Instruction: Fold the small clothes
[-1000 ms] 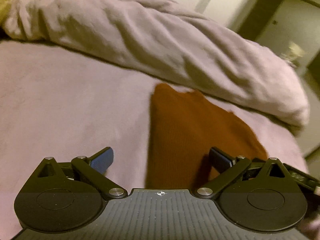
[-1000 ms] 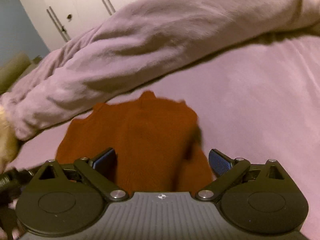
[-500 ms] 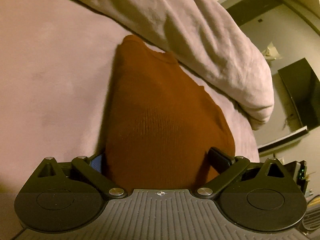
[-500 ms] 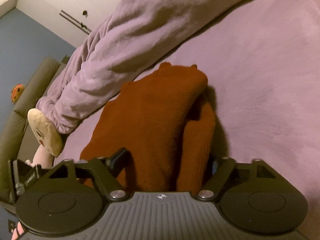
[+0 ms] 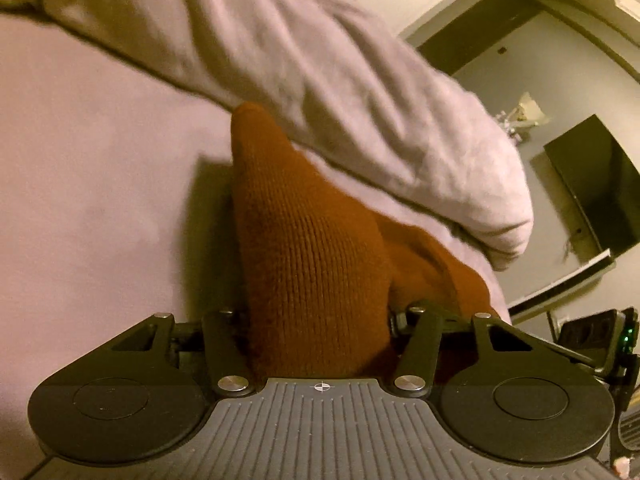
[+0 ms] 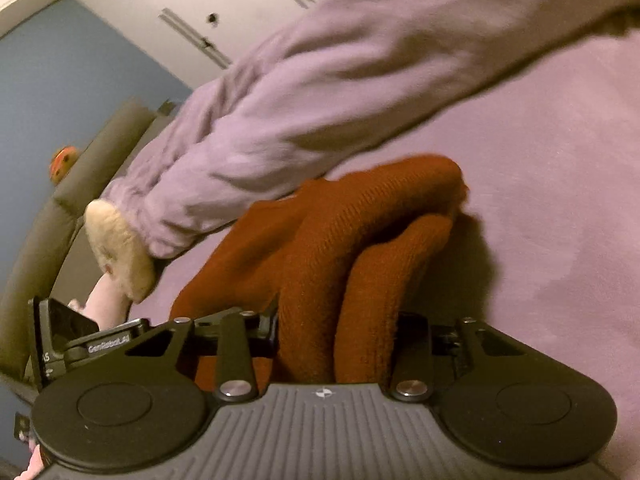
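A rust-brown knitted garment [image 5: 316,264] was recorded on the lilac bed sheet [image 5: 100,208], its near edge gathered up and raised off the sheet toward both cameras. The left tongs [image 5: 318,320] had just been closing and were seen clamped on a thick bunch of the knit, which filled the gap between the jaws; the pads themselves were hidden by the fabric. The right tongs [image 6: 336,332] had likewise just been closing and were seen gripping the garment [image 6: 344,248], two rolled folds of knit being pinched between the jaws. In the right wrist view the far end of the garment was noted to rest on the sheet [image 6: 560,200]. A rumpled lilac duvet [image 5: 320,60] lay just behind the garment, touching or overlapping its far end. In the right wrist view a cream plush item [image 6: 120,248] was seen at the duvet's end. A dark screen [image 5: 596,192] was noted against the wall in the left wrist view. Both views were motion-blurred.
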